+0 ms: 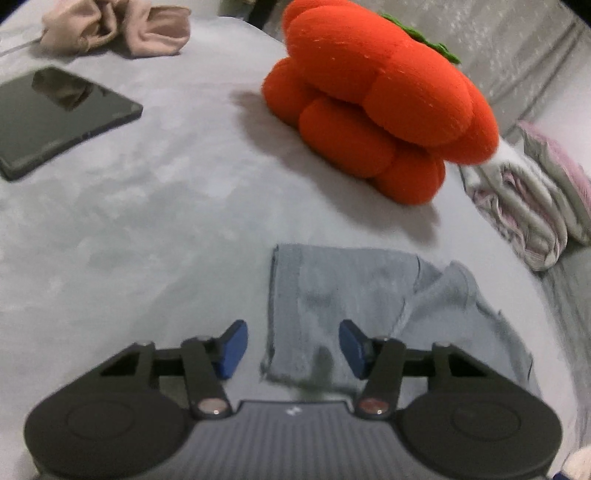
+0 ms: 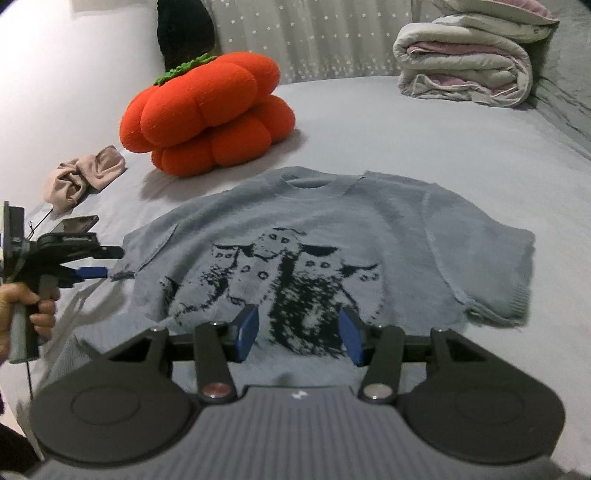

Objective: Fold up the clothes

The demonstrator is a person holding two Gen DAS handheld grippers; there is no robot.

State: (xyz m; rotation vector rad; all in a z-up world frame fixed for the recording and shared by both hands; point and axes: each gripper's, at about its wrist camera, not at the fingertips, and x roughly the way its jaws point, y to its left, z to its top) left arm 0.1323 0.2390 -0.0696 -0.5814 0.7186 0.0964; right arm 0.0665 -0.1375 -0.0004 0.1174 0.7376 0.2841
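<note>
A grey-blue knit sweater (image 2: 332, 236) with a dark animal print lies flat on the bed, neck hole away from me. My right gripper (image 2: 299, 332) hovers open over its lower front, nothing between the blue pads. The left gripper (image 2: 103, 271), held by a hand (image 2: 40, 306), reaches the sweater's left sleeve edge in the right wrist view. In the left wrist view that sleeve (image 1: 332, 314) lies flat, its cuff edge between the open fingers of the left gripper (image 1: 293, 347).
An orange pumpkin cushion (image 2: 207, 122) sits beyond the sweater on the grey bedsheet (image 2: 406, 140). A folded quilt (image 2: 465, 70) lies at the far right. A crumpled beige garment (image 1: 114, 27) and a dark tablet (image 1: 55, 114) lie to the left.
</note>
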